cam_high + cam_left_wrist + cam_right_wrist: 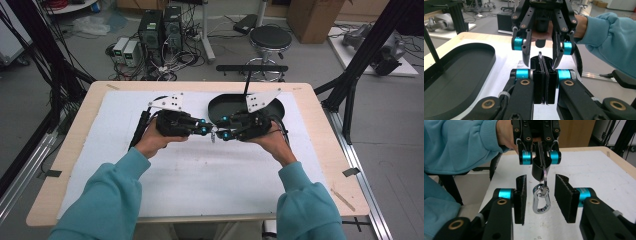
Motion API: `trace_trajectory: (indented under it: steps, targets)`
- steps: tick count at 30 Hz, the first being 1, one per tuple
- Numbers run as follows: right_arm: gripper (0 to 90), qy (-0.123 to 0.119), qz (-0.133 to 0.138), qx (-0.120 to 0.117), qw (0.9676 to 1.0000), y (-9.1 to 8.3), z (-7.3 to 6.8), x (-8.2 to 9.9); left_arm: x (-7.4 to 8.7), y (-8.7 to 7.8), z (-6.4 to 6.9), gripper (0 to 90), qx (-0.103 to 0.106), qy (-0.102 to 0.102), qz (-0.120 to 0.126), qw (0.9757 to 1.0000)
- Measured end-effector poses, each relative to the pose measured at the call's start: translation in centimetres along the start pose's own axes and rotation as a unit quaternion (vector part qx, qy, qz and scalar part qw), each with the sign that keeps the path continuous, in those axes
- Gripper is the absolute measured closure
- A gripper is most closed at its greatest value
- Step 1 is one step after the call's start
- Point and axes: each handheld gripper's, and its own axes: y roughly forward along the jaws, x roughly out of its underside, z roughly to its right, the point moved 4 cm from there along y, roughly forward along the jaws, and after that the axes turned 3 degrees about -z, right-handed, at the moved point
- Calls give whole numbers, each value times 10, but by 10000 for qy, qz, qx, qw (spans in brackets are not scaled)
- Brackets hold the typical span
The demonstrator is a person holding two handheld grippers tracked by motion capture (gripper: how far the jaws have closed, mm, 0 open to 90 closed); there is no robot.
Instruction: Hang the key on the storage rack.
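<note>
Fingers of the left gripper [207, 127] are pressed together on a thin key ring [544, 178], pinching it so that it hangs from their tips; in the left gripper view the two black pads meet with only the ring's edge [540, 56] showing between them. Fingers of the right gripper [218, 128] are spread wide, one pad on each side of the hanging silver carabiner [541, 201] without touching it. That carabiner is clipped to the key ring and dangles just above the white mat [200, 175] that covers the wooden counter [320, 130]. Both grippers face each other tip to tip over the middle of the mat, each held in a hand with a teal sleeve [107, 200]. An oval black tray [220, 106] lies on the mat just behind the right gripper; its inside cannot be judged from the high view, and the part seen in the left gripper view [459, 75] is bare
</note>
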Motion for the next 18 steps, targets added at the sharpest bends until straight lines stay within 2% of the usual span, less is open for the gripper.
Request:
trace_trajectory:
  steps: [6, 12, 15, 18]
  targets:
    - [730, -64, -6, -67, 10000, 0, -1, -1, 0, 1, 0, 883, 1, 10, -23, 10000]
    - [829, -129, -11, 3, 9999, -2, 0, -1, 0, 1, 1, 882, 25, 38, -12, 10000]
    - [831, -108, 42, 1, 9999, -2, 0, 0, 1, 2, 1, 883, 39, 24, -1, 10000]
    - [870, -28, -26, -8, 10000, -3, 0, 1, 1, 2, 2, 882, 52, 62, -29, 10000]
